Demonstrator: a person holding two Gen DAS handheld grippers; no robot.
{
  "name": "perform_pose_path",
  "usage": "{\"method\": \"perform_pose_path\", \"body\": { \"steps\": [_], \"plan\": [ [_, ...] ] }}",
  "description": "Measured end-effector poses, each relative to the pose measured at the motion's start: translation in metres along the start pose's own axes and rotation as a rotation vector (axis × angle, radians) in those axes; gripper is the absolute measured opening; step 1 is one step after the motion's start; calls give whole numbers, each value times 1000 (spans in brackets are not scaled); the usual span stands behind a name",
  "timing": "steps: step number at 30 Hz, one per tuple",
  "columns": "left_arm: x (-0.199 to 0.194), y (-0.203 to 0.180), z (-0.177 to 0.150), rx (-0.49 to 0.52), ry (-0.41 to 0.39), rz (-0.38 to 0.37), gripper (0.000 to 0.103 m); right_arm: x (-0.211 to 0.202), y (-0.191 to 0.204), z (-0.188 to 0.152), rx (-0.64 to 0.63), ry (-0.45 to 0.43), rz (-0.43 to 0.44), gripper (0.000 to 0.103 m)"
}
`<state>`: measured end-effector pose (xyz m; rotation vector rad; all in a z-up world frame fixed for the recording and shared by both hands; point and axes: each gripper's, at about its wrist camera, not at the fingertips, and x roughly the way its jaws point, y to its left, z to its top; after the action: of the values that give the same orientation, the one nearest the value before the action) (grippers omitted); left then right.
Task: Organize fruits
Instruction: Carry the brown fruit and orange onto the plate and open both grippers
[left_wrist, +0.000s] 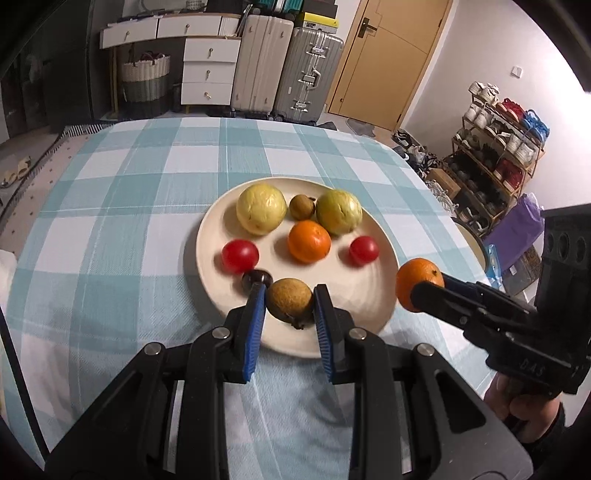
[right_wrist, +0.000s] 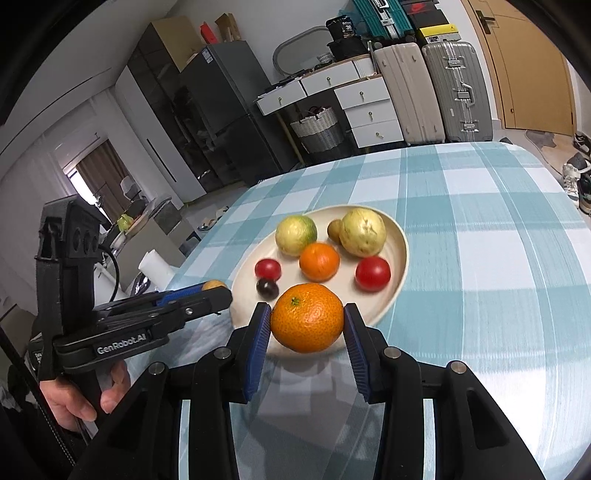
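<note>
The left gripper (left_wrist: 290, 301) is clamped on a small brown round fruit (left_wrist: 290, 300), half-hiding a dark cherry (left_wrist: 255, 277) on the cream plate (left_wrist: 373, 295). The right gripper (right_wrist: 307, 319) clamps a dimpled orange mandarin (right_wrist: 307, 317) above the plate's near rim.

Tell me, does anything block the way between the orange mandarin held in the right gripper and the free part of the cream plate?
Nothing visible does. The round orange mandarin sits in the right gripper just over the round cream plate's near rim, and the bare area before it is open.

Checked tablecloth (left_wrist: 122, 206) under cream plate (left_wrist: 373, 258)
</note>
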<state>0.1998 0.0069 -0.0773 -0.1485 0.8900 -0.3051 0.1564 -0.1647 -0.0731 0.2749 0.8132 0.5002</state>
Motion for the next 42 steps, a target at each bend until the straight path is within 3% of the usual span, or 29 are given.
{"method": "perform_pose_path", "body": {
  "steps": [20,35,38,42],
  "plan": [
    [64,11,41,-16,41,-6,24,53,-15,30,-30,46,-31,40],
    [74,10,43,-14,55,-24,24,54,-13,29,-35,27,-59,42],
    [69,9,44,-12,39,-30,24,49,-14,30,-25,10,-58,50],
    [60,6,46,-2,18,-36,24,40,-14,32,-28,-18,-60,52]
  ]
}}
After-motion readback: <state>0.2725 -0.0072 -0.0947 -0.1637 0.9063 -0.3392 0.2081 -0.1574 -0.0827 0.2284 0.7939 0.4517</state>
